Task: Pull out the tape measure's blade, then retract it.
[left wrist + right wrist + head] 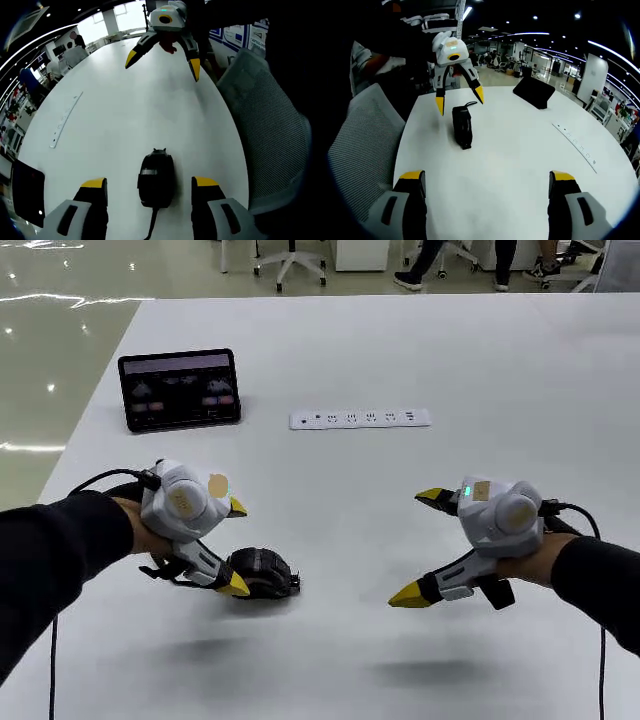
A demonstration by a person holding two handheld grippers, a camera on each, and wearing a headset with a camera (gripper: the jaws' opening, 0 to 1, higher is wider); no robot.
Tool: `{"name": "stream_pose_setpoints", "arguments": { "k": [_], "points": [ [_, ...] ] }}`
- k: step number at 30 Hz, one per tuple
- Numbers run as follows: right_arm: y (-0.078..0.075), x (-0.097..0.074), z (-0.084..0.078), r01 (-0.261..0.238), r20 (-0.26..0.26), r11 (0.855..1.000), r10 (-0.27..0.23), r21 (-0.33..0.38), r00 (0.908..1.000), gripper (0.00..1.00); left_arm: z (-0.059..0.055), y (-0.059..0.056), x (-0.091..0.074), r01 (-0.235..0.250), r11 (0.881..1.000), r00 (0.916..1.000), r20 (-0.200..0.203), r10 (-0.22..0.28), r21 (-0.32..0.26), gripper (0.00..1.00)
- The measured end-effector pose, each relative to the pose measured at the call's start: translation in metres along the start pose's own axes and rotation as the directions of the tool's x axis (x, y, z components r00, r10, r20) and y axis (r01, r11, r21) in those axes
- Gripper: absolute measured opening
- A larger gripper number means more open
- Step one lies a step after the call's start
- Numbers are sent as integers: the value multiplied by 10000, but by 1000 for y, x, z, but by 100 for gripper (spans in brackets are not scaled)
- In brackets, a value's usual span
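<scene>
A black tape measure (pixel 262 573) lies on the white table (pixel 400 360), its blade not drawn out. My left gripper (pixel 238 546) stands open around it, one yellow tip on each side, not touching. In the left gripper view the tape measure (pixel 156 179) sits between the yellow fingertips (pixel 94 183), with the right gripper (pixel 162 51) far across the table. My right gripper (pixel 422 545) hovers open to the right, well apart from the case. The right gripper view shows the tape measure (pixel 462 125) ahead, under the left gripper (pixel 460 99).
A black tablet (pixel 180 389) stands at the back left of the table. A white power strip (pixel 360 419) lies in the middle, farther back. A mesh chair (pixel 270 125) stands by the table's near edge. Office chairs and people's legs are beyond the far edge.
</scene>
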State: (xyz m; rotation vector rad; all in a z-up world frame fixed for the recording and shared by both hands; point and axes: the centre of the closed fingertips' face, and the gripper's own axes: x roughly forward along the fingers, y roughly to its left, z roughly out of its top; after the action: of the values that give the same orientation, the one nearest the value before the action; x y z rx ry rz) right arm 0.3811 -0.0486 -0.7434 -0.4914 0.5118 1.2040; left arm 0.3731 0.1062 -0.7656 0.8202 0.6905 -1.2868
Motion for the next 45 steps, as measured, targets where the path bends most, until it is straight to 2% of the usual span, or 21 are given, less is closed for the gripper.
{"name": "stream_pose_setpoints", "arguments": {
  "k": [5, 10, 16, 17, 18, 19, 21, 25, 35, 37, 43, 45],
  "points": [
    [7, 25, 9, -373, -45, 9991, 372, -214, 9993, 96, -3, -2, 15, 177, 9996, 9996, -206, -172, 236, 59],
    [12, 44, 14, -700, -110, 9968, 696, -376, 9975, 94, -4, -3, 22, 428, 9983, 9986, -318, -416, 389, 54],
    [17, 63, 17, -1050, -279, 9924, 1034, -636, 9942, 89, -8, -4, 28, 606, 9968, 9971, -501, -580, 517, 41],
    [19, 65, 18, -1102, -298, 9917, 1084, -663, 9937, 88, -8, -3, 29, 593, 9967, 9970, -539, -563, 557, 37],
    [20, 69, 18, -1202, -350, 9898, 1178, -768, 9924, 86, -9, -7, 29, 825, 9949, 9948, -648, -787, 584, 31],
    [22, 72, 19, -1250, -365, 9890, 1225, -787, 9918, 85, -9, -4, 29, 607, 9963, 9965, -618, -570, 613, 30],
    [24, 78, 20, -1385, -397, 9871, 1357, -807, 9900, 82, -9, -3, 29, 602, 9973, 9960, -681, -572, 430, 30],
    [33, 94, 18, -1728, -604, 9808, 1678, -904, 9840, 74, -10, -4, 30, 578, 9968, 9953, -806, -532, 559, 29],
    [43, 125, 11, -2316, -1119, 9660, 2191, -1152, 9693, 49, -10, -3, 30, 508, 9977, 9955, -821, -469, 455, 29],
    [43, 128, 9, -2315, -1198, 9654, 2174, -1202, 9687, 45, -10, -3, 30, 512, 9977, 9955, -821, -475, 446, 29],
    [48, 137, 4, -2577, -1438, 9611, 2424, -992, 9595, 27, -10, -3, 30, 524, 9978, 9953, -833, -489, 398, 29],
    [51, 140, 4, -2614, -1444, 9594, 2452, -1059, 9587, 25, -10, -3, 30, 515, 9979, 9952, -851, -481, 384, 29]
  ]
}}
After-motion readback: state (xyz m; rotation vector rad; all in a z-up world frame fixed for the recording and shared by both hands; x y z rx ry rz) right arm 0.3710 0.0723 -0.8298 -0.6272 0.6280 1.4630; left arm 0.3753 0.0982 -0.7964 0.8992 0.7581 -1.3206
